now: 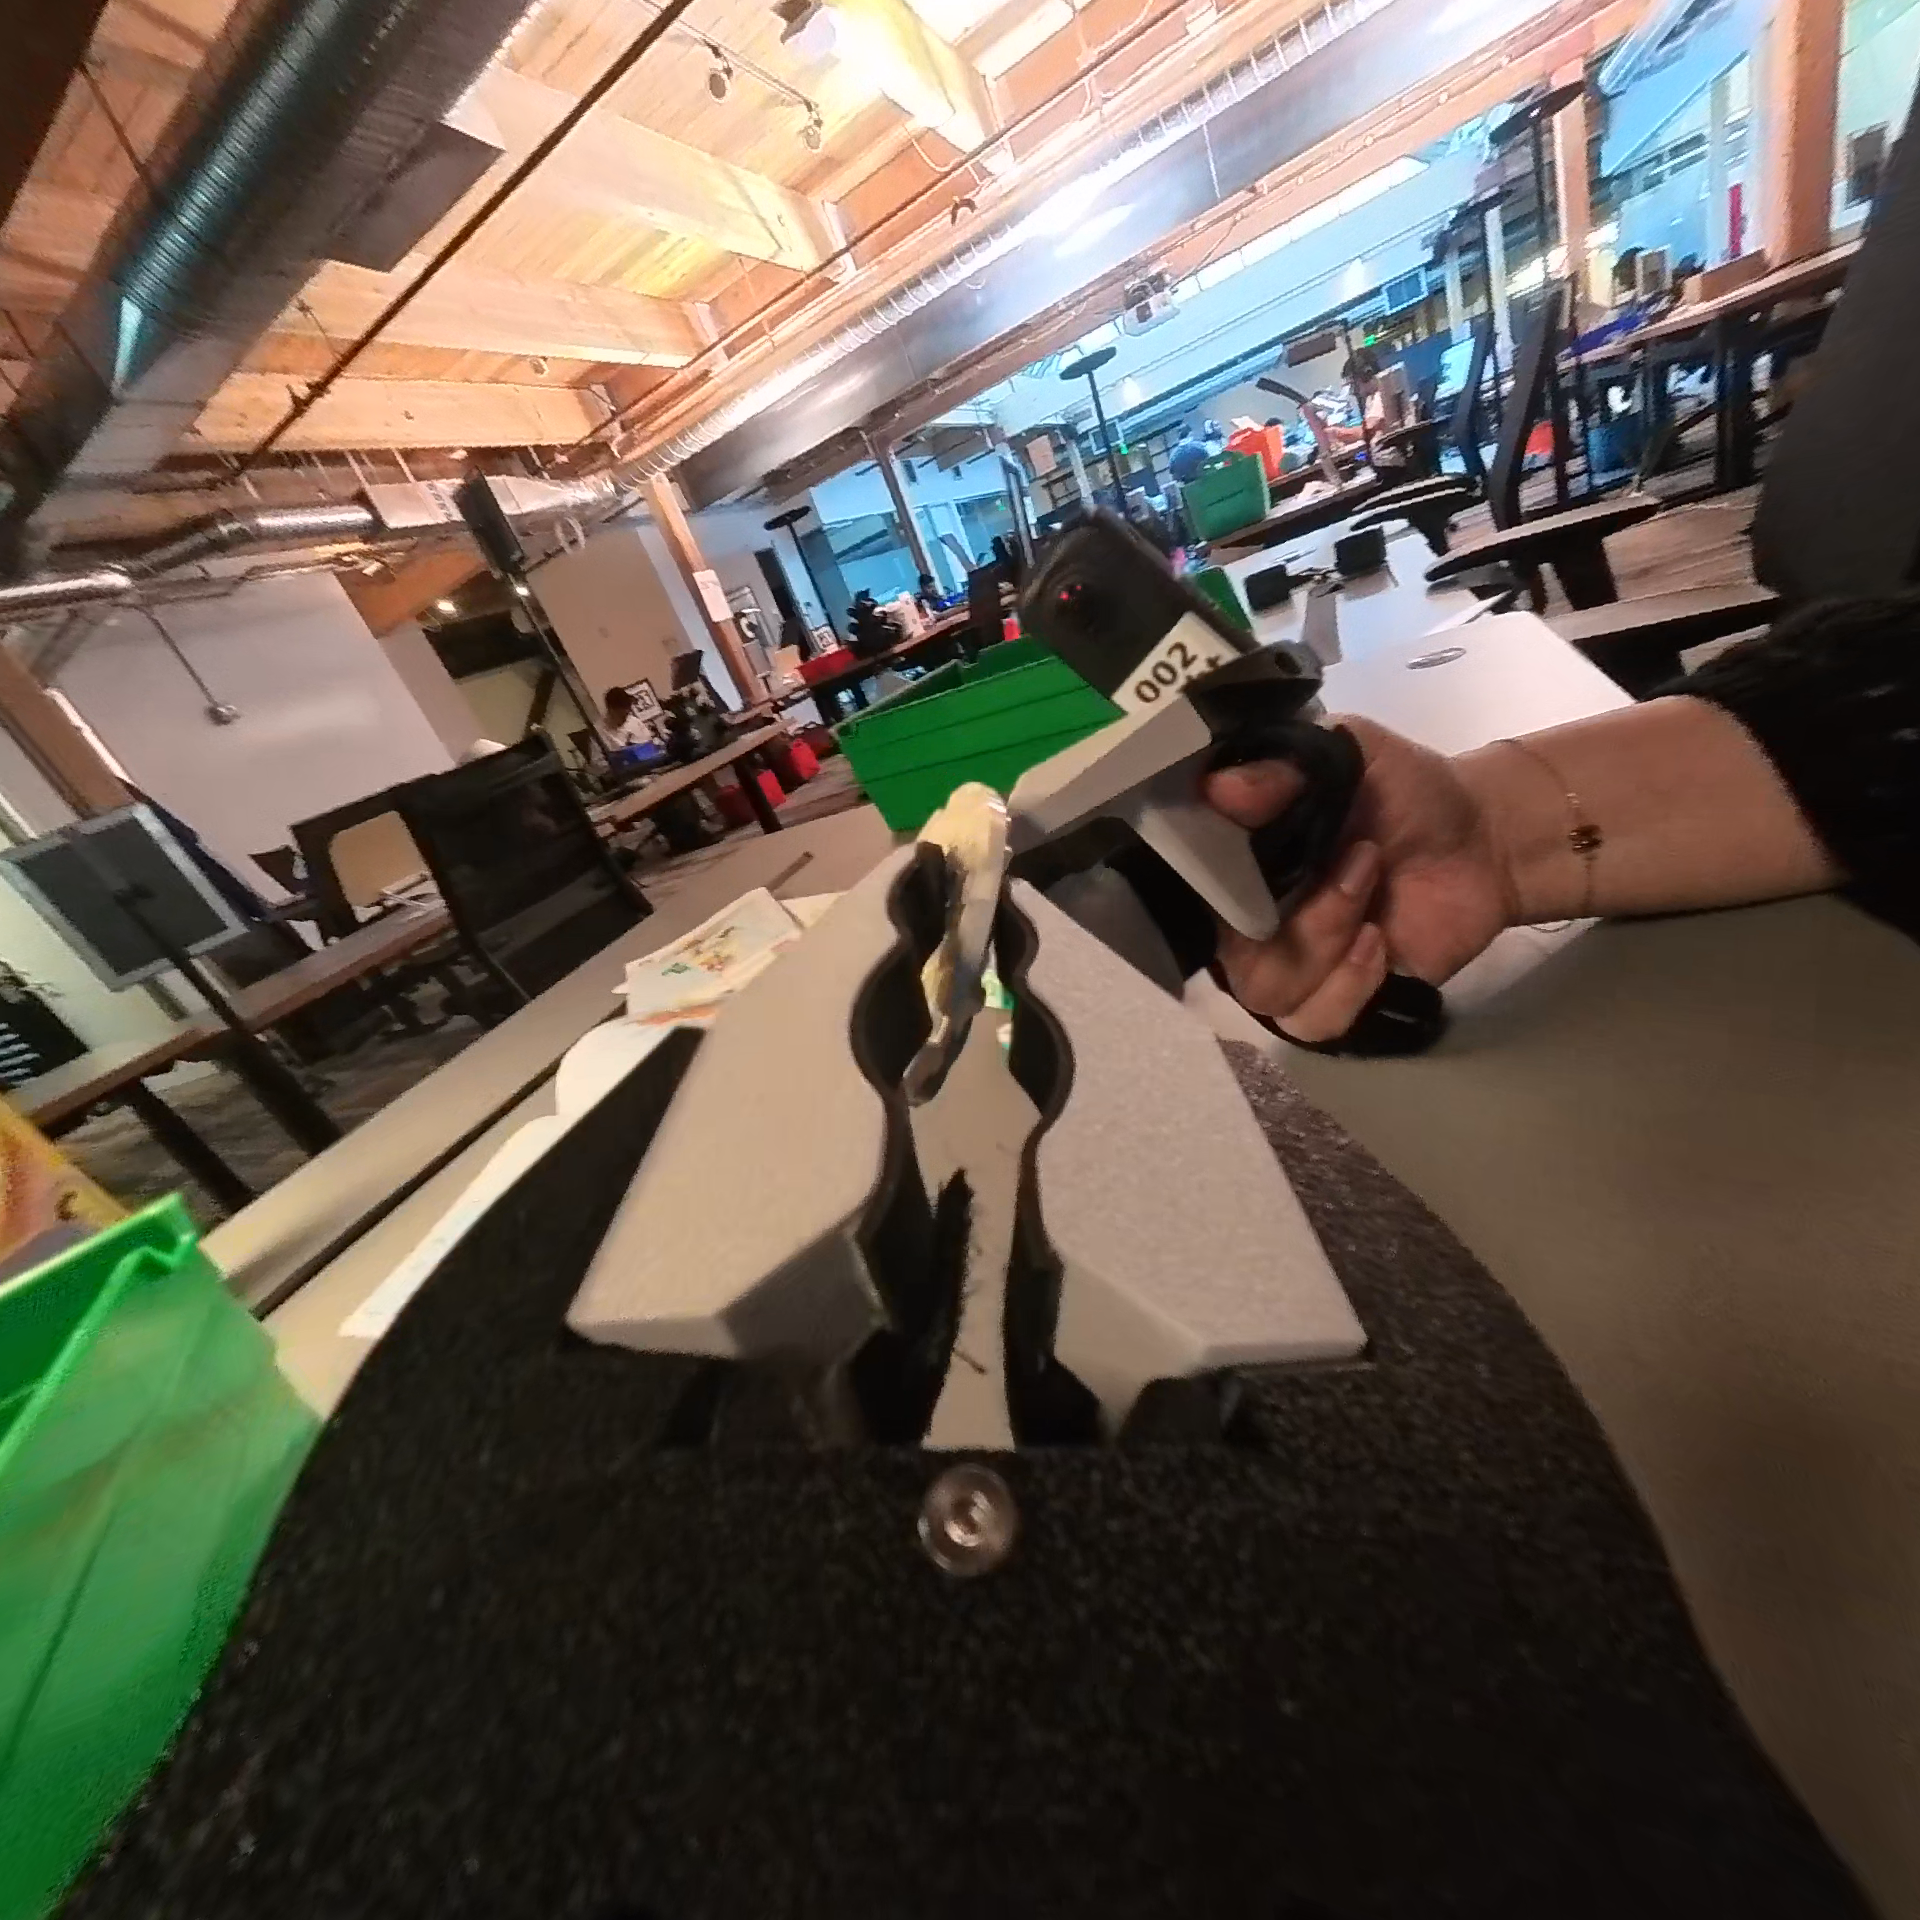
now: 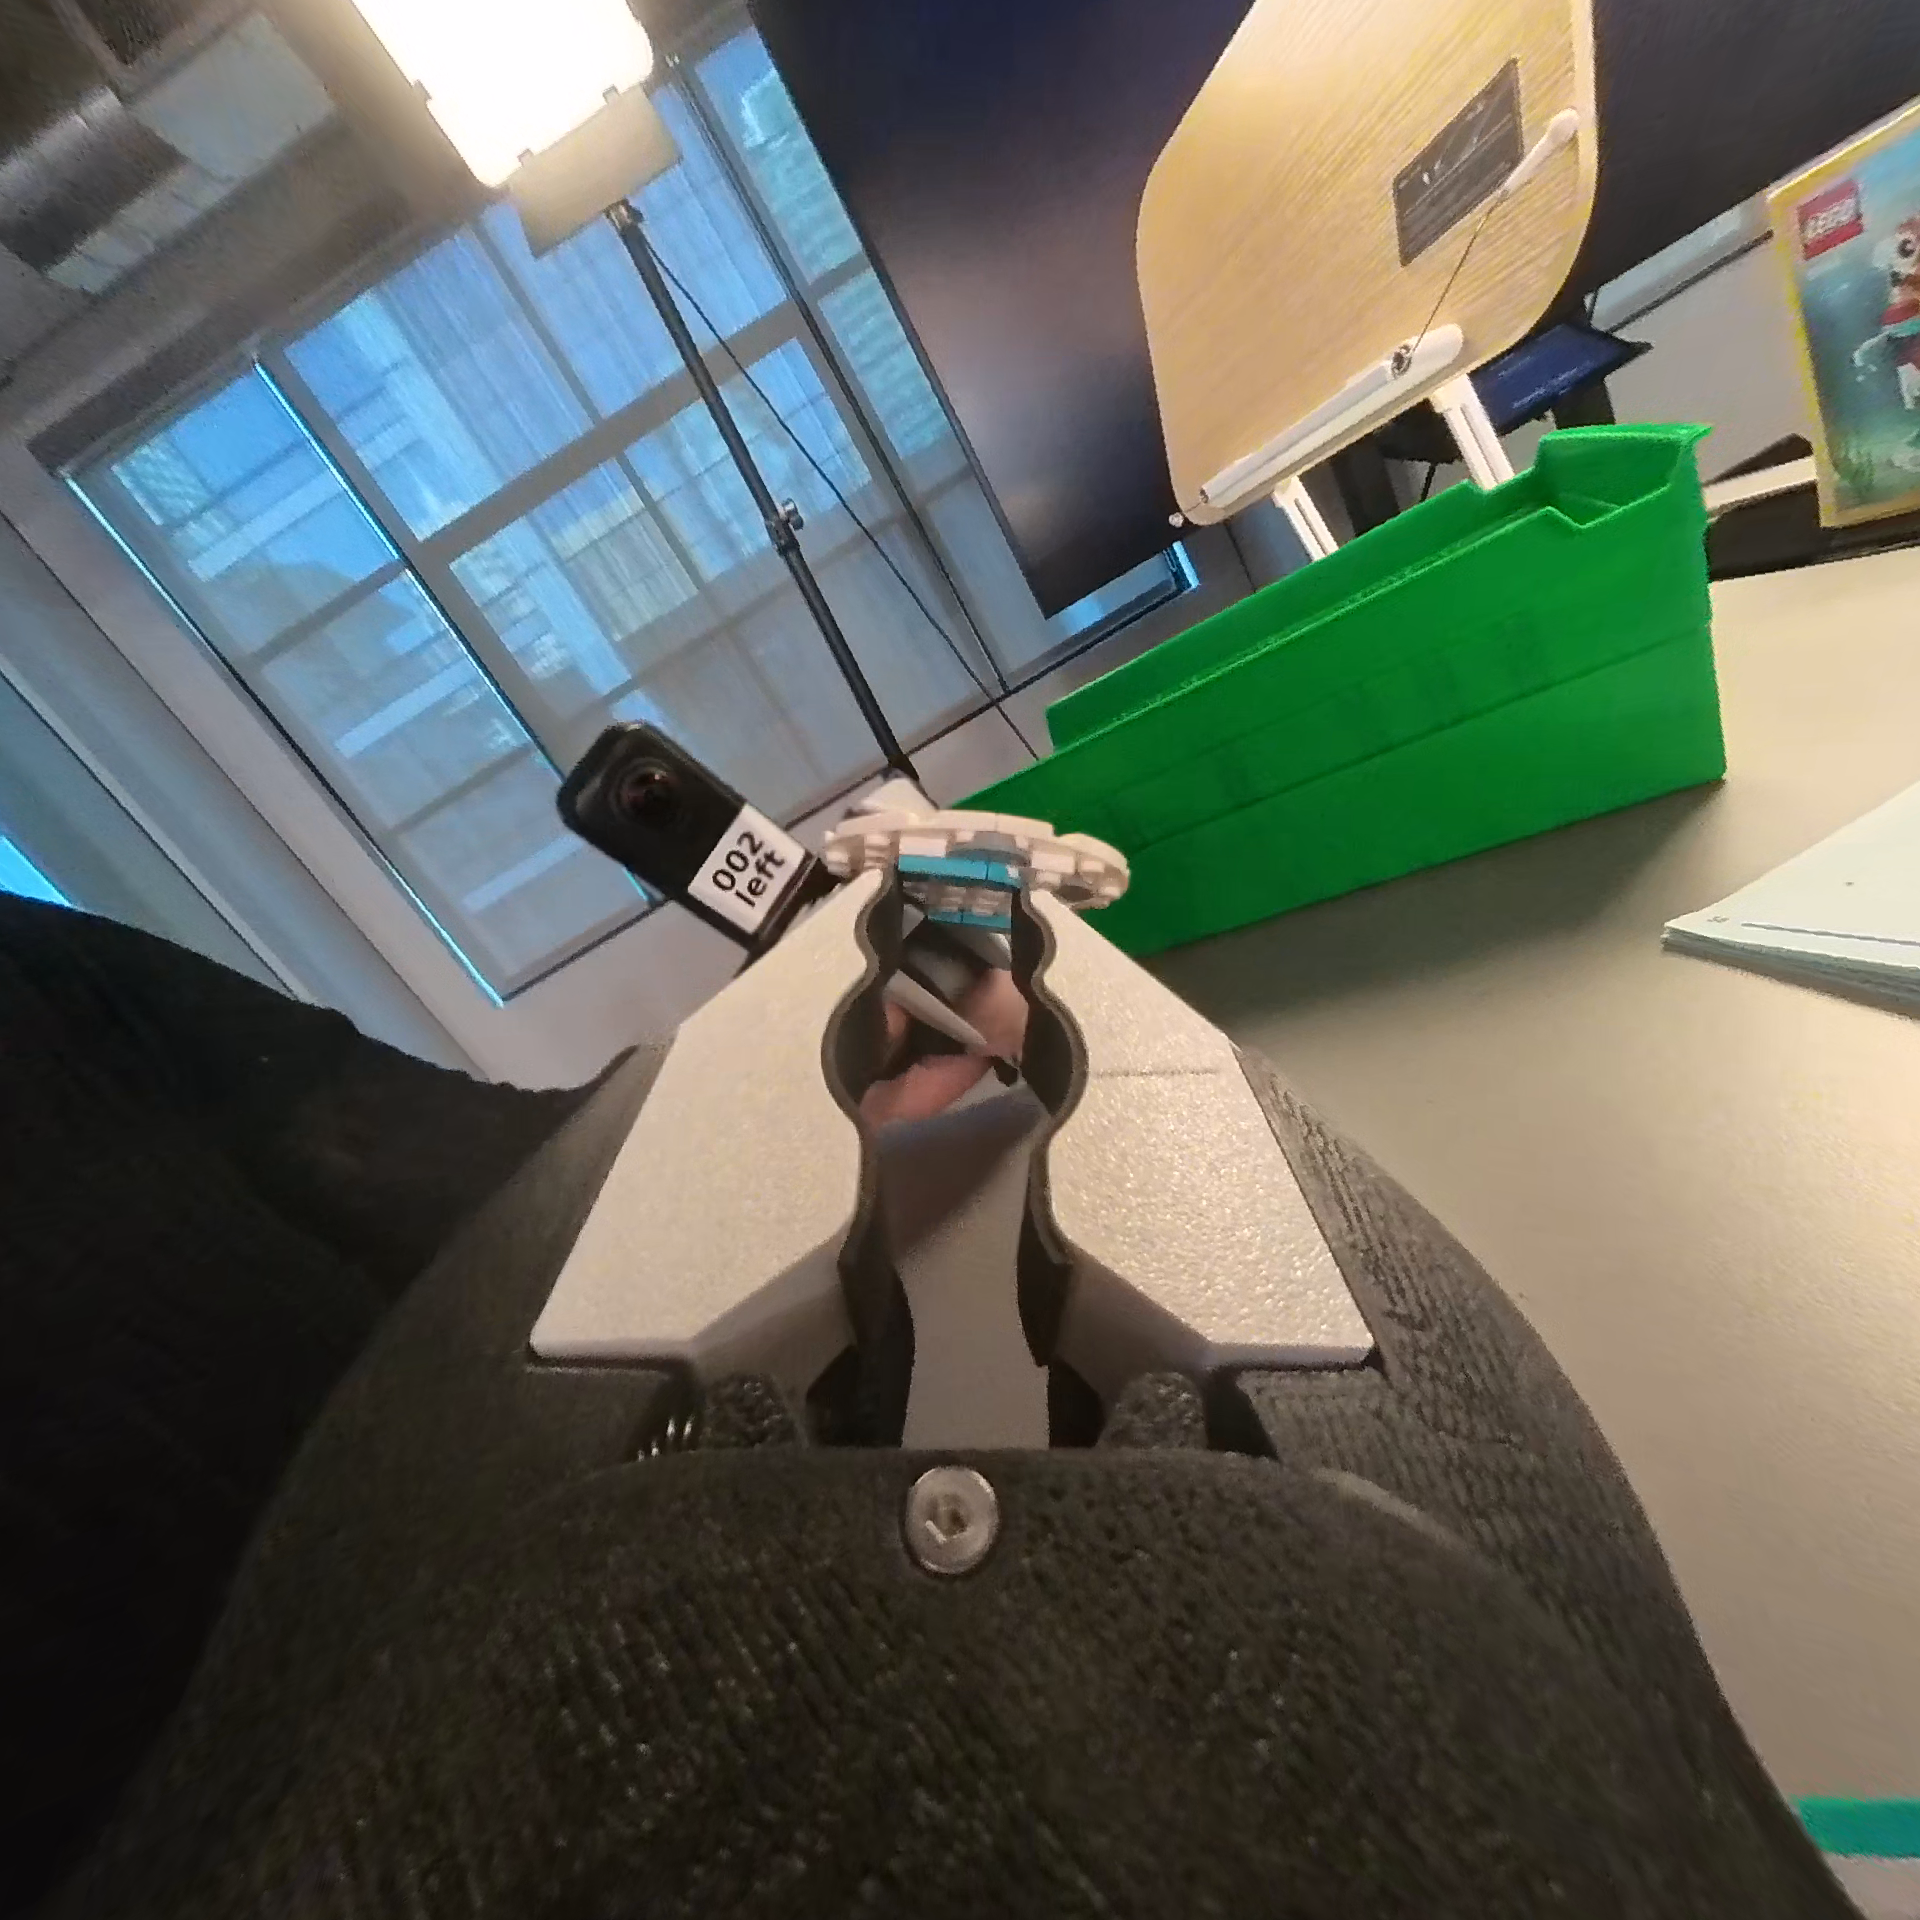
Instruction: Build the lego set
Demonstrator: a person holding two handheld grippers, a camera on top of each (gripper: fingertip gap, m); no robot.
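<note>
A small brick assembly, a flat white round plate [image 2: 977, 847] with a teal and white stack [image 2: 956, 883] under it, is held in the air between both grippers. In the left wrist view it shows edge-on as a thin cream-white plate [image 1: 971, 894]. My left gripper [image 1: 961, 935] is shut on the plate's edge. My right gripper [image 2: 956, 904] is shut on the teal stack below the plate. The right gripper [image 1: 1174, 769], held by a hand [image 1: 1403, 873], meets the plate from the right. The left gripper's camera [image 2: 665, 805] shows just behind the assembly; its fingers are hidden there.
A green bin [image 2: 1403, 727] stands on the grey table [image 2: 1558, 1195] behind the assembly and also shows in the left wrist view [image 1: 966, 727]. Another green bin [image 1: 104, 1403] is at lower left. Printed booklets [image 1: 707, 956] [image 2: 1808, 914] lie nearby. A toy box [image 2: 1849, 291] and a tilted wooden board [image 2: 1371, 239] stand at the back. Left and right tips are no more than a few centimetres apart.
</note>
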